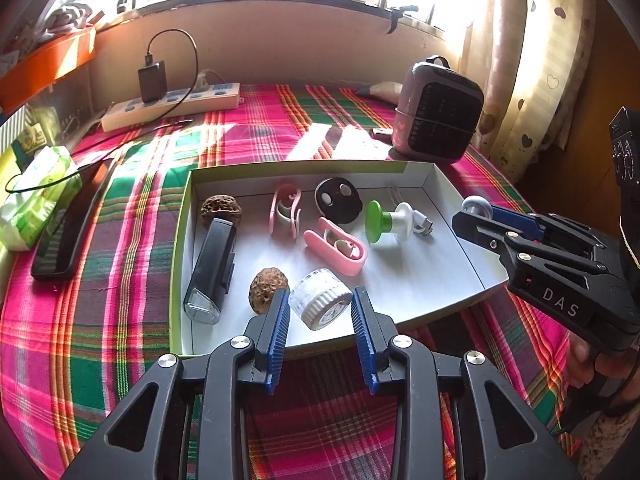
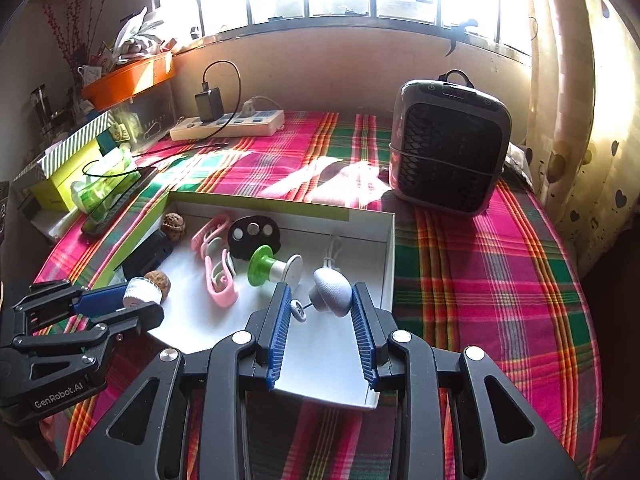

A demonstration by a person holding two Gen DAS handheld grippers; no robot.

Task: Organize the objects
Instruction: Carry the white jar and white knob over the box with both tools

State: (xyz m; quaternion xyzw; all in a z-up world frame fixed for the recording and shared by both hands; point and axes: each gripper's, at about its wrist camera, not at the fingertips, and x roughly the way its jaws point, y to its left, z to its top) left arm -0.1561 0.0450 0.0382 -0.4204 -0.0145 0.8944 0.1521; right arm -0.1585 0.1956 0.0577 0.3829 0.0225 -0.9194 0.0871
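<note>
Left wrist view. The left gripper (image 1: 320, 312) holds a white ribbed roll (image 1: 320, 299) between its blue pads, jaws partly closed on it, over the near end of the shallow white box (image 1: 182, 240). The box sits on a plaid cloth (image 1: 100, 280). It already contains two walnuts (image 1: 221, 209), a black bike light (image 1: 211, 270), two pink clips (image 1: 336, 251), a black disc (image 1: 338, 204), a green-and-white spool (image 1: 386, 221) and a white cable (image 1: 420, 222). The right gripper (image 1: 474, 216) enters from the right with a grey knob (image 1: 476, 205) at its tip. "DAS" is printed in white on its body.

Judgement: the step in hand is carrying loose items over the box for sorting. The next move calls for lowering the roll onto bare floor clear of the near walnut, then opening the jaws.

Right wrist view. The right gripper (image 2: 320, 304) is closed to a narrow gap on a grey mushroom-shaped knob (image 2: 331, 291) with a thin metal pin; the knob hangs above the box's right-hand end, near the wall (image 2: 390, 264). The left gripper (image 2: 120, 300) shows at the left with the roll (image 2: 140, 292); its body reads "GenRobot.AI".

Judgement: the bare floor beside the spool (image 2: 272, 266) is the likely set-down spot; the pin could snag on release.

A heater (image 2: 448, 152) and a power strip (image 2: 228, 124) stand beyond; no writing on them is legible.
</note>
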